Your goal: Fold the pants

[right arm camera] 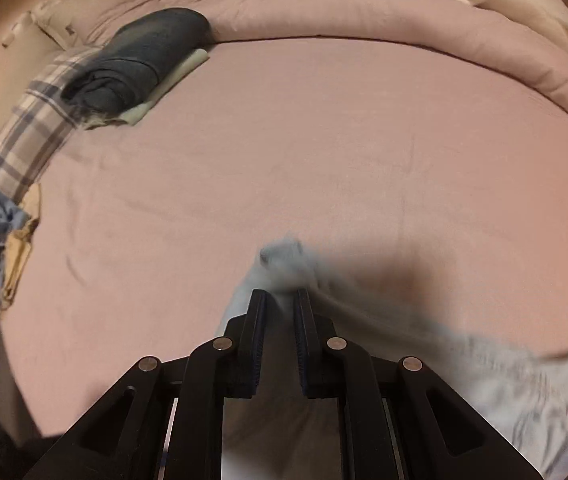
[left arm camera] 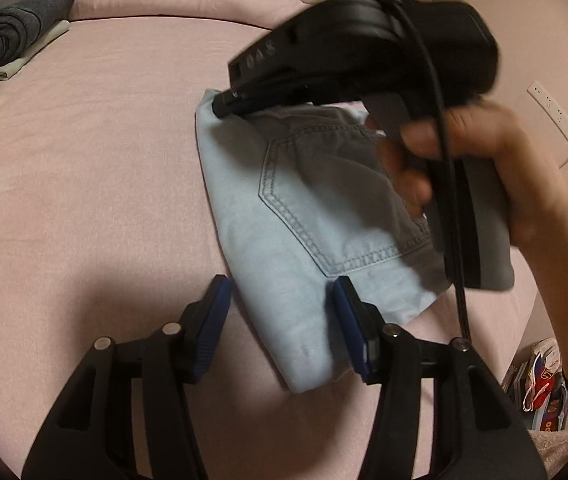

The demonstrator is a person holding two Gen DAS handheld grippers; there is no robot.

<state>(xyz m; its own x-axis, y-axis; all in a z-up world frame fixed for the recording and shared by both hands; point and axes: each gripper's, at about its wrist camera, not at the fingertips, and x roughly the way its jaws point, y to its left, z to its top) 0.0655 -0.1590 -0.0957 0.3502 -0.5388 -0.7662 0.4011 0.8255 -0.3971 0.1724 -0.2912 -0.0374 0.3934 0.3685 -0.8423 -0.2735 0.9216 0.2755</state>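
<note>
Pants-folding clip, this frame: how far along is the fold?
Nearly done: the light blue pants already lie as a compact bundle, back pocket up, on the pink bed. In hand: the right gripper pinches the far edge. The left gripper straddles the near end. Left: release and tidy.

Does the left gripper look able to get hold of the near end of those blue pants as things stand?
Probably yes. The left gripper is open, with the near end of the pants already between its fingers and nothing in between. The right gripper grips the far corner, out of its way.
</note>
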